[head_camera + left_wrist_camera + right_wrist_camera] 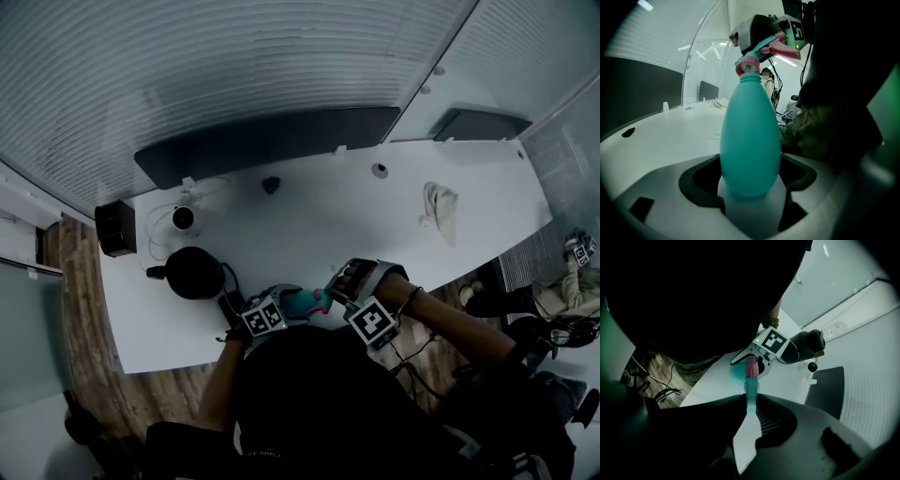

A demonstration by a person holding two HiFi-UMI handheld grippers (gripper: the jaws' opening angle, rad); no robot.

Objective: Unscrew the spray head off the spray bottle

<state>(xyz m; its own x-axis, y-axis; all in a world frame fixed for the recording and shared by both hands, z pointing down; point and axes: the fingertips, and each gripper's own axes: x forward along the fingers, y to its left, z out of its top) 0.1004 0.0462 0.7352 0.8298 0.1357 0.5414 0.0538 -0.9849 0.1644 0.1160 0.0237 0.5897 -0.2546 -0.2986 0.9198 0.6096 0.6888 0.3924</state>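
Two grips: left gripper (pixel 752 190) bottle (pixel 750 136), right gripper (pixel 749 414) spray head (pixel 751 383) (near table (pixel 319 225) edge).

Smooth matt teal plastic spray bottle (pixel 750 136), smooth white table (pixel 309 225); wood-grain floor (pixel 80 281)

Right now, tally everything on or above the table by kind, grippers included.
Grippers: 2, left, right
Teal spray bottle, spray head at its neck: 1
Black pot: 1
Black box: 1
Crumpled cloth: 1
Small unidentified items: 3
Total: 9
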